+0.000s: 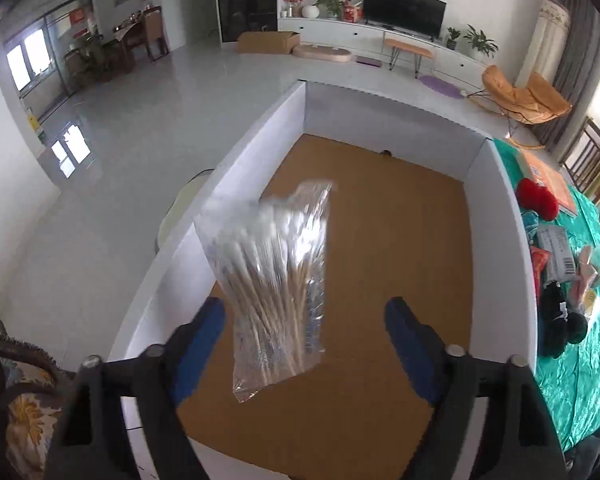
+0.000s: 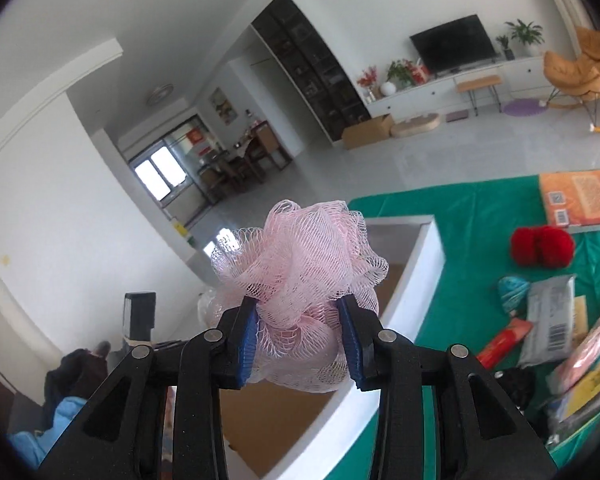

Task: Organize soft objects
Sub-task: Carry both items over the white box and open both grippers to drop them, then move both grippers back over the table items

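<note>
A clear bag of cotton swabs (image 1: 272, 264) hangs blurred in mid-air over a white-walled box (image 1: 496, 216) with a brown cardboard floor. My left gripper (image 1: 305, 308) is open wide; the bag sits between its blue pads without either pad pressing it. In the right wrist view my right gripper (image 2: 299, 304) is shut on a pink mesh bath pouf (image 2: 304, 248), both pads against its sides. It is held above the near corner of the same box (image 2: 428, 264).
A green cloth (image 2: 460, 216) covers the table right of the box. On it lie a red woolly ball (image 2: 542, 246), an orange book (image 2: 580, 196), a black plush (image 1: 560, 320) and several packets (image 2: 548, 324). A patterned cushion (image 1: 24, 412) is at lower left.
</note>
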Motion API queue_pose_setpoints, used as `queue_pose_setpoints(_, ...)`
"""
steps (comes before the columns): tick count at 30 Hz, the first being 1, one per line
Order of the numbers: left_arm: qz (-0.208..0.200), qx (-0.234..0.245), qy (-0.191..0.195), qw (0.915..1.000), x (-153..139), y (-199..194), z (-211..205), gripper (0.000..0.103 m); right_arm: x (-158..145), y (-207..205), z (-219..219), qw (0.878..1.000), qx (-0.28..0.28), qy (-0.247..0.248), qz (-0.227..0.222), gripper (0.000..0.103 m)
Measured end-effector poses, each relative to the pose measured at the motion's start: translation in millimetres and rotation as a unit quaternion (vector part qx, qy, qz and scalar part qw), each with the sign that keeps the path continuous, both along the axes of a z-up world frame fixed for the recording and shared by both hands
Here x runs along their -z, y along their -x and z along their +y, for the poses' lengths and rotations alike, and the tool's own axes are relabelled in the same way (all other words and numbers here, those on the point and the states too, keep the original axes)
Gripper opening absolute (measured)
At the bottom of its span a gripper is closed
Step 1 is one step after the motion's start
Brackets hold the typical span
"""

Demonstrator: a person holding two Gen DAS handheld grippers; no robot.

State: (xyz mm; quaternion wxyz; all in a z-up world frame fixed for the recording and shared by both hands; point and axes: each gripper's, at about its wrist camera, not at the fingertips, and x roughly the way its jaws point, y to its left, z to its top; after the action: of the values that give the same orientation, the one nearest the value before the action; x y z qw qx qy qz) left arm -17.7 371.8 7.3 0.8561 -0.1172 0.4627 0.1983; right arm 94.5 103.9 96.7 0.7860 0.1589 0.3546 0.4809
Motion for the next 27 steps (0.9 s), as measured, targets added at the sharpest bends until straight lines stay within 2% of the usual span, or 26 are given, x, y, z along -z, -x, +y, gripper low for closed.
queue_pose_setpoints(1,-0.005,-0.013,-0.004,0.9999,3,5,1,0.099,8,0,9,1.0,-0.021,0.003,0.011,0.076)
queue_pose_setpoints(2,-0.008,-0.018,-0.006,0.9998,5,8,1,0.099,16,0,16,0.999,-0.033,0.013,0.02,0.082)
queue_pose_setpoints(5,-0.02,-0.007,-0.006,0.9998,8,7,-11,0.099,35,-3,-2,0.999,-0.004,0.047,0.012,0.081)
queue_pose_setpoints(7,-0.04,0.011,-0.007,0.9991,3,2,-28,0.099,47,-6,-31,0.997,0.04,0.072,-0.008,0.081)
queue_pose_setpoints(9,-0.065,0.039,0.0,0.9972,-4,-4,-51,0.099,63,-2,-67,0.988,0.102,0.114,-0.033,0.081)
queue_pose_setpoints(11,-0.086,0.081,0.012,0.9929,-11,-14,-86,0.099,86,-3,-110,0.969,0.173,0.168,-0.05,0.081)
queue_pose_setpoints(14,-0.1,0.155,0.028,0.9825,-15,-28,-151,0.099,125,-4,-175,0.929,0.274,0.244,-0.043,0.081)
queue_pose_setpoints(17,-0.091,0.23,0.058,0.9672,-5,-38,-222,0.099,160,3,-234,0.892,0.348,0.288,-0.023,0.081)
queue_pose_setpoints(19,-0.069,0.269,0.075,0.9577,9,-40,-269,0.099,177,1,-262,0.872,0.378,0.311,-0.01,0.081)
queue_pose_setpoints(23,-0.009,0.295,0.091,0.951,59,-54,-331,0.099,187,-4,-293,0.856,0.406,0.317,0.047,0.081)
queue_pose_setpoints(25,0.007,0.293,0.085,0.9523,81,-61,-341,0.099,194,-8,-300,0.851,0.409,0.323,0.064,0.081)
queue_pose_setpoints(27,0.012,0.281,0.07,0.9571,94,-72,-341,0.099,193,-7,-302,0.849,0.41,0.325,0.068,0.08)
